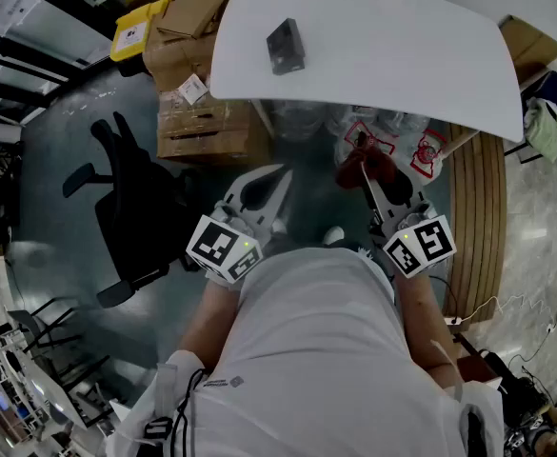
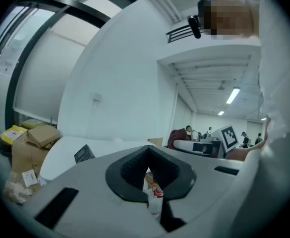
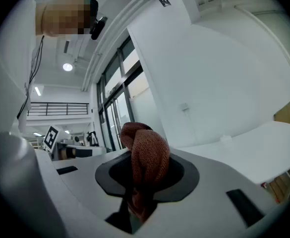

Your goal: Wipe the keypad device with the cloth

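Rust-red knitted cloth (image 3: 147, 152) bulges in a wad from the right hand-held gripper (image 3: 144, 182), whose jaws are clamped tight on its lower end. The left hand-held gripper (image 2: 150, 192) carries nothing, its jaws pressed together. The person holds both close in front of the body, roughly level and side by side over the floor, short of the near edge of the white rounded tabletop (image 1: 402, 55). The small dark grey keypad device (image 1: 286, 46) lies alone on that tabletop, towards its left end, well apart from both grippers and from the cloth. Brown cardboard boxes (image 1: 202, 112) are stacked beside the tabletop's left end, with a black office chair (image 1: 135, 208) nearby.
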A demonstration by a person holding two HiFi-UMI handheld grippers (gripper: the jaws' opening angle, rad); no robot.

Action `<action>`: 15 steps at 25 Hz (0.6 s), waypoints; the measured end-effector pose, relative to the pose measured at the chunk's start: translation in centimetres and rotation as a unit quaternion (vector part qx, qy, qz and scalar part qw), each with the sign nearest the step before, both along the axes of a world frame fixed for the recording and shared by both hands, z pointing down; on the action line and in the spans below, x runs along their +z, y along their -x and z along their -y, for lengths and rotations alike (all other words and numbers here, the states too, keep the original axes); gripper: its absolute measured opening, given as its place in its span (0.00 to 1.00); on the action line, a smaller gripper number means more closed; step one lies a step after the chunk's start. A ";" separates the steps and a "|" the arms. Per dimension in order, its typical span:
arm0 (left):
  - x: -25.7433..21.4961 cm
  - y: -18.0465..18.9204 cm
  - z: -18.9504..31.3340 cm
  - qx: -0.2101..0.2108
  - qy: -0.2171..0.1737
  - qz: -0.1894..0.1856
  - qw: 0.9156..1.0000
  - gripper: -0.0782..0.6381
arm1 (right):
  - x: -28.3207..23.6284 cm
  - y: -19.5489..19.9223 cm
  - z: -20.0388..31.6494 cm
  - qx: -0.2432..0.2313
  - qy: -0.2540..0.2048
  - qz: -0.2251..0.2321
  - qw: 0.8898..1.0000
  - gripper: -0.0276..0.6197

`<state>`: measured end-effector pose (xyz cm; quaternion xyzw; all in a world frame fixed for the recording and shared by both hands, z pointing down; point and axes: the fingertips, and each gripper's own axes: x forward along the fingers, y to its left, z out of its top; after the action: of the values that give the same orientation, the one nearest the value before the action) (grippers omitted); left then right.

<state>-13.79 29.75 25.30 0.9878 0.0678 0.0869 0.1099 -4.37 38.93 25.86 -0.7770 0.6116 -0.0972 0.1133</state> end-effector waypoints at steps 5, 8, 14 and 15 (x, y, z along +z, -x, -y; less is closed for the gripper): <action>0.8 -0.6 -0.8 -0.022 0.002 0.000 1.000 0.12 | 0.7 -1.2 -1.5 0.002 0.000 0.005 1.000 0.20; 1.5 -0.8 -0.5 -0.026 0.004 0.010 1.000 0.12 | 1.3 -1.7 -1.6 0.011 0.002 0.015 1.000 0.20; 2.9 -2.3 3.0 -0.033 0.018 0.016 0.999 0.12 | 1.6 -3.5 0.8 0.021 -0.004 0.032 0.999 0.20; 3.1 -2.8 4.1 -0.035 0.021 0.016 0.999 0.12 | 1.7 -4.0 1.6 0.024 -0.004 0.034 0.999 0.20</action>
<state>-10.99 25.63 28.38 0.9855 0.0336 0.0974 0.1348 -0.39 37.37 27.51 -0.7870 0.5892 -0.1184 0.1393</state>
